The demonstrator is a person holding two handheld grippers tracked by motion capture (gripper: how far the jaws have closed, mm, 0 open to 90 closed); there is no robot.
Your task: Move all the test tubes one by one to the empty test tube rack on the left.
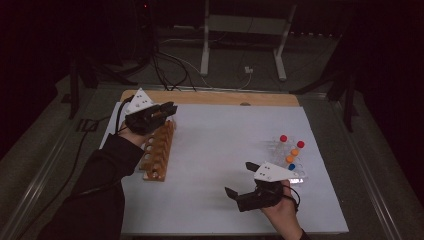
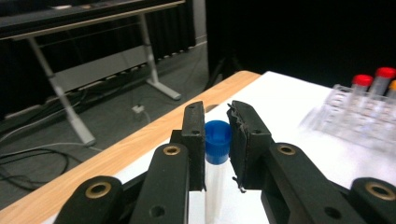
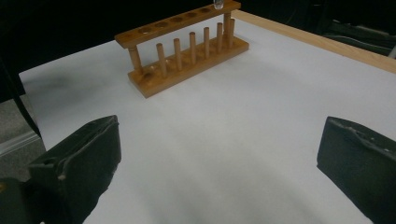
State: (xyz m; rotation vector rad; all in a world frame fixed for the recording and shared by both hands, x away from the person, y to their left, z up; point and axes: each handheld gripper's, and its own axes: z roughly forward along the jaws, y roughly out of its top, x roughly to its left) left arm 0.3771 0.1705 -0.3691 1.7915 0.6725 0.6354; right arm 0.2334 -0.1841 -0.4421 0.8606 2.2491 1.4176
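A clear tube with a blue cap is clamped just below its cap by my left gripper, which is shut on it. In the high view that left gripper hovers over the far end of the wooden tube rack. In the right gripper view the tube's glass lower end shows at the far end hole of the wooden rack; I cannot tell if it sits in the hole. My right gripper is held low over the white mat, jaws wide open with nothing between them.
A clear plastic rack with several red, orange and blue capped tubes stands at the right of the white mat. A wooden table edge runs along the back. Cables and a desk frame lie on the floor beyond.
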